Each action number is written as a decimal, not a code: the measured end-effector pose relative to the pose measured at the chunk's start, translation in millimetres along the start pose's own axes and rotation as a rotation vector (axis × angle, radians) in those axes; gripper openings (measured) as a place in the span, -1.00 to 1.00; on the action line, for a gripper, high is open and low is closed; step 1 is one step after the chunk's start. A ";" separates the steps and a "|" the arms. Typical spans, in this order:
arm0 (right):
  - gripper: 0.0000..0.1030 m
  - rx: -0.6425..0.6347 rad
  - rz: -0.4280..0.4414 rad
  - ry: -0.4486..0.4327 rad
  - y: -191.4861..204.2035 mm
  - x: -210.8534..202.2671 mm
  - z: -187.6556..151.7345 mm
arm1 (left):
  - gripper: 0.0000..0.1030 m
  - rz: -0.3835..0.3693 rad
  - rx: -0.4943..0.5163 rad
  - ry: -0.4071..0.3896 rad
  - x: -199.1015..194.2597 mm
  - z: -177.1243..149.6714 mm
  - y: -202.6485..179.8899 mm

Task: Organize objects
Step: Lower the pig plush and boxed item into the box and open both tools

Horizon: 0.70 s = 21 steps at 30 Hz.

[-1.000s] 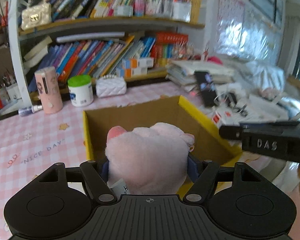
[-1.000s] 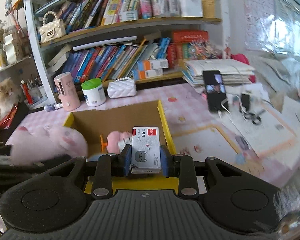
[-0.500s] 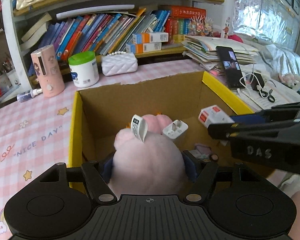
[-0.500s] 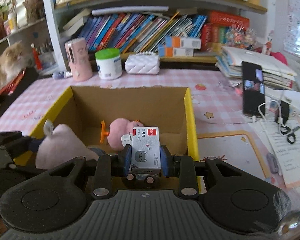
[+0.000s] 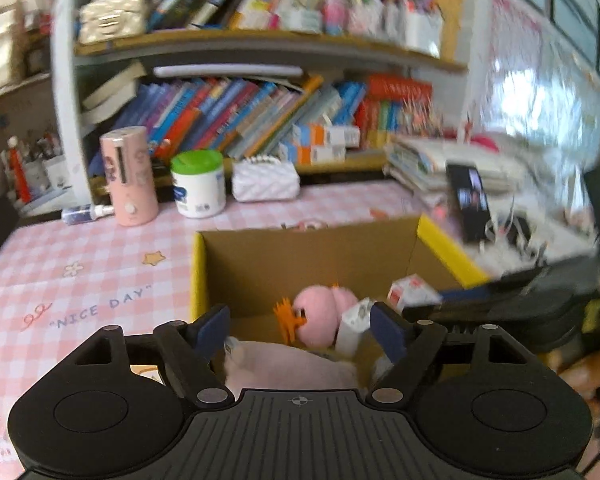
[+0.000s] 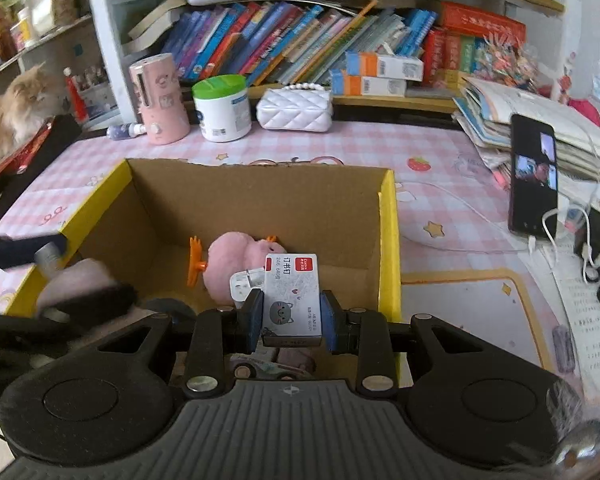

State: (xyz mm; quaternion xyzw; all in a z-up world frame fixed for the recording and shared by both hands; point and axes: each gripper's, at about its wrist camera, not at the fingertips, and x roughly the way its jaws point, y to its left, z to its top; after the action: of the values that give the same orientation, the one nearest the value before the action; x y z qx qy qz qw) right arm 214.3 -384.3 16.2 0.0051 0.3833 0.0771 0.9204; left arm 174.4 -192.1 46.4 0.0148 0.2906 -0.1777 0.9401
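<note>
A yellow-rimmed cardboard box [image 5: 444, 240] [image 6: 389, 216] stands on the pink checked table. My left gripper [image 5: 300, 326] is open over the box's near edge; the pale pink plush [image 5: 288, 368] [image 6: 80, 280] lies loose below its fingers inside the box. A smaller pink plush with orange feet [image 5: 320, 320] [image 6: 232, 264] and a white charger [image 6: 244, 282] lie on the box floor. My right gripper [image 6: 290, 314] is shut on a small white staple box with a cat print [image 6: 292, 292], held over the box's near side; it also shows in the left wrist view [image 5: 410, 292].
Behind the box stand a pink cylinder [image 6: 158, 98], a green-lidded white tub [image 6: 220, 106] and a white quilted purse [image 6: 296, 108], under bookshelves. A phone [image 6: 534, 192] with cables leans on stacked papers at the right. A cat [image 6: 12, 112] sits at the far left.
My left gripper has opened, let go of the pale pink plush into the box and pulled back and up. My right gripper still holds the staple box, slightly further over the box.
</note>
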 end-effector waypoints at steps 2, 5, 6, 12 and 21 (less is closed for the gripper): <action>-0.46 -0.020 0.019 0.010 2.4 0.9 1.4 | 0.54 0.020 -0.045 -0.020 -8.9 1.0 6.9; -0.46 -0.051 0.041 0.015 6.7 -0.7 0.6 | 0.54 0.063 -0.107 -0.032 -19.6 1.2 15.9; -0.46 -0.051 0.059 0.024 7.5 -1.3 0.6 | 0.54 0.072 -0.125 -0.039 -23.7 0.9 18.3; -0.46 -0.084 0.093 0.076 19.2 2.6 -11.5 | 0.55 0.121 -0.177 -0.054 -36.9 -7.9 23.9; -0.10 -0.046 0.083 0.071 26.2 -4.1 -25.2 | 0.73 0.191 -0.184 -0.063 -62.3 -27.1 24.0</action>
State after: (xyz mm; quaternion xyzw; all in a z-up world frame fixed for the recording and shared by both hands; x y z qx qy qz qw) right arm 190.0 -360.3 3.1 -0.0030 0.4131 0.1242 0.9022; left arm 120.2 -145.8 56.4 -0.0496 0.2731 -0.0606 0.9588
